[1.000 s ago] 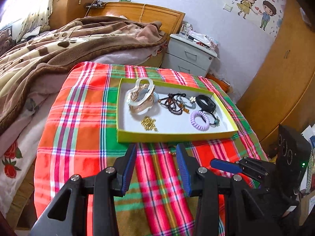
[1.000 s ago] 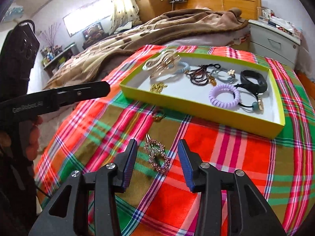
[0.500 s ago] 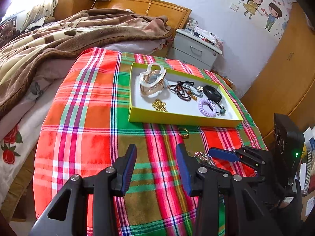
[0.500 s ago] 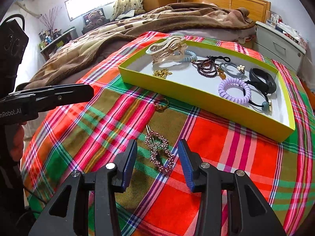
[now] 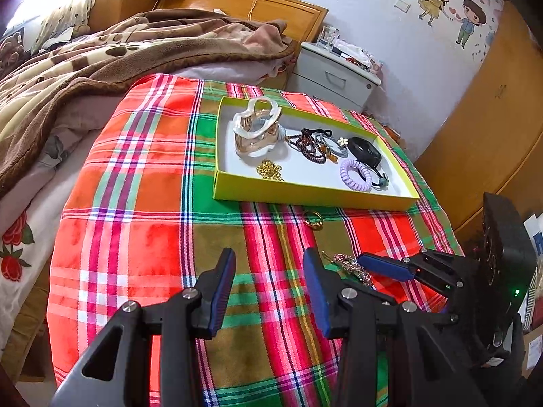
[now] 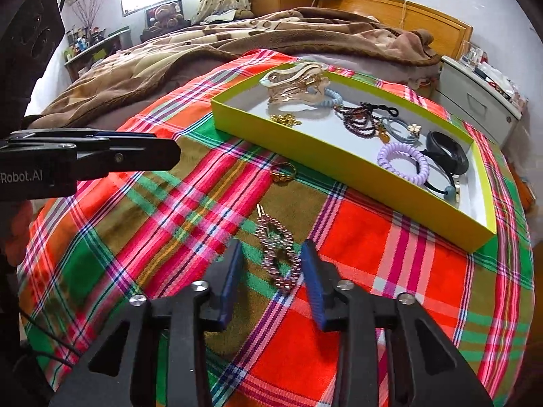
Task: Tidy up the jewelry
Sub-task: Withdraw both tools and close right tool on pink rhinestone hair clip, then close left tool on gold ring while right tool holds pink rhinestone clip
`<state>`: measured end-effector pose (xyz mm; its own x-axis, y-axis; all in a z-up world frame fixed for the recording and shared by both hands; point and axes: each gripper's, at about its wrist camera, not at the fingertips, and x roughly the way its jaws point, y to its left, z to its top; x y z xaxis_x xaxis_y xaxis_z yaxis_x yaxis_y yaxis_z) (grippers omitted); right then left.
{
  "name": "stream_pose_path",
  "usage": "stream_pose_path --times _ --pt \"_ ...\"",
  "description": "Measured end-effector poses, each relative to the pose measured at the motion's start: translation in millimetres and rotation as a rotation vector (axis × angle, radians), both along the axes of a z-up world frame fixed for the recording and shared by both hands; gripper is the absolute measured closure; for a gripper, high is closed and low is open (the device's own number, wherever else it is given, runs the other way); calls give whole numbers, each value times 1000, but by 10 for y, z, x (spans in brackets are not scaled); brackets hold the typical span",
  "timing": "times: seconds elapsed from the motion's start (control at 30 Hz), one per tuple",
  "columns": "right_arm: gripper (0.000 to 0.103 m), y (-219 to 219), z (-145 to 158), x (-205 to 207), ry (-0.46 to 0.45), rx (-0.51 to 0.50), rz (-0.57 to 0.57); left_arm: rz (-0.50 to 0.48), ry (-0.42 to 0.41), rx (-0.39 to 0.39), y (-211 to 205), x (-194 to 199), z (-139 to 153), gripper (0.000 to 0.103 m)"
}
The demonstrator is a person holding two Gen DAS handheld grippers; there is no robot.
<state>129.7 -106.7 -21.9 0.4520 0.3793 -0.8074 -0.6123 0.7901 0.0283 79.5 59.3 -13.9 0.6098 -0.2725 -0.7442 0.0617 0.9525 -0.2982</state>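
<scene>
A yellow-green tray [image 5: 305, 199] [image 6: 305, 142] on the plaid cloth holds a pearly hair claw [image 5: 256, 132], dark beads, a gold chain [image 5: 269, 170], a lilac coil tie [image 6: 404, 161] and a black band. A pink rhinestone hair clip [image 6: 278, 252] [image 5: 351, 266] lies on the cloth between the open fingers of my right gripper [image 6: 271, 271], not gripped. A gold ring [image 6: 283, 171] [image 5: 313, 218] lies near the tray's front wall. My left gripper [image 5: 268, 281] is open and empty, above the cloth, left of the clip.
The plaid cloth [image 5: 135, 203] covers a round-edged surface that drops off on all sides. A bed with a brown blanket [image 5: 101, 54] lies behind, a grey nightstand [image 5: 334, 74] beyond the tray, wooden wardrobe at right.
My left gripper has pulled back from the tray and swung left. My right gripper has moved forward and down, so the hair clip now sits between its fingers.
</scene>
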Motion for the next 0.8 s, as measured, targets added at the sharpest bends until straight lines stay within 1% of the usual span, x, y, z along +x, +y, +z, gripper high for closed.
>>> stream_pose_path --times 0.03,0.23,0.5,0.57,0.8 --pt "79 -8 1 6 -1 1 -3 -2 1 0 -7 3 -5 60" --pt "79 2 7 -37 -26 -5 -9 -7 10 5 -35 19 -24 60" --pt "80 -116 97 -71 -63 35 -52 -9 23 0 -51 62 -62 60" --pt "80 -178 128 -88 -70 46 -71 -18 23 -4 -74 81 -67 60" --pt "80 -374 206 -90 -81 83 -138 -72 9 24 -285 197 -41 60"
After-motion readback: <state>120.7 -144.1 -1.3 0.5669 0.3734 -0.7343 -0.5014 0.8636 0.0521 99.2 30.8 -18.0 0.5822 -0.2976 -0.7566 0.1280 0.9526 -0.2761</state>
